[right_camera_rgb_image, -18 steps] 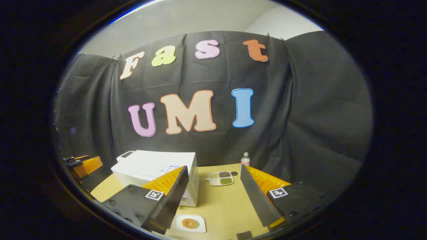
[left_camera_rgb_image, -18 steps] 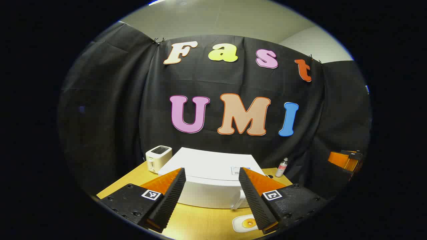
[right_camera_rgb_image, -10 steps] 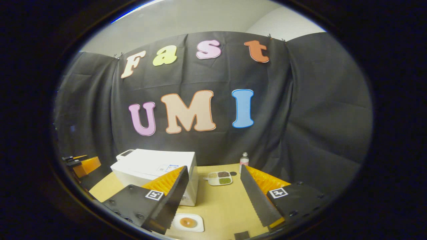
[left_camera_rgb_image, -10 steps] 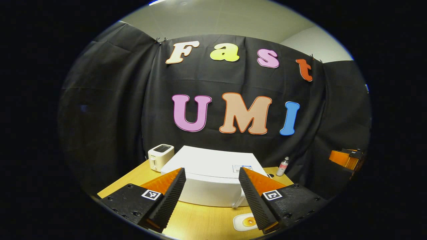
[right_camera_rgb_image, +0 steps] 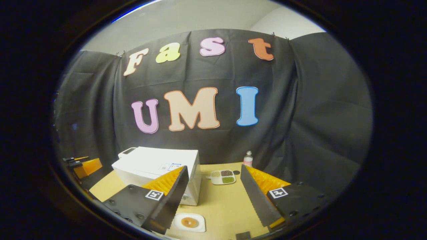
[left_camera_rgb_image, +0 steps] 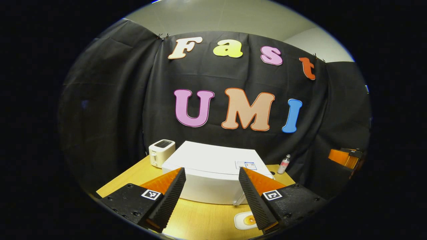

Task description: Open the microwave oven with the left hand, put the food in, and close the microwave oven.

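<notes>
The task looks barely begun. The microwave oven [left_camera_rgb_image: 213,176] sits shut on the wooden surface [left_camera_rgb_image: 200,220], its door flush against the body and its handle [left_camera_rgb_image: 241,199] at the front corner untouched. Nothing has been opened, so all three steps remain: pull the door, load the food, shut the door again.

The left tool [left_camera_rgb_image: 210,196] hangs in the air in front of the microwave oven, facing its door, fingers spread wide with nothing between them. It is apart from the oven, and the handle shows just inside its right-hand finger in the left gripper view. The judgement is that this tool is lining up for the handle but has not reached it.

The right tool [right_camera_rgb_image: 215,200] is also spread wide and holds nothing. It hovers off the oven's handle-side corner, above the surface.

The food, a small white plate with a browned round item [right_camera_rgb_image: 189,222], lies on the surface just in front of the microwave oven's handle-side corner; in the left gripper view it peeks out beside that tool's finger at [left_camera_rgb_image: 246,220].

Beyond the oven's far left corner stands a toaster [left_camera_rgb_image: 161,151]. To the oven's handle side, further back, lie a divided tray of grains [right_camera_rgb_image: 223,177] and a small bottle [right_camera_rgb_image: 248,158] by the cloth wall.
</notes>
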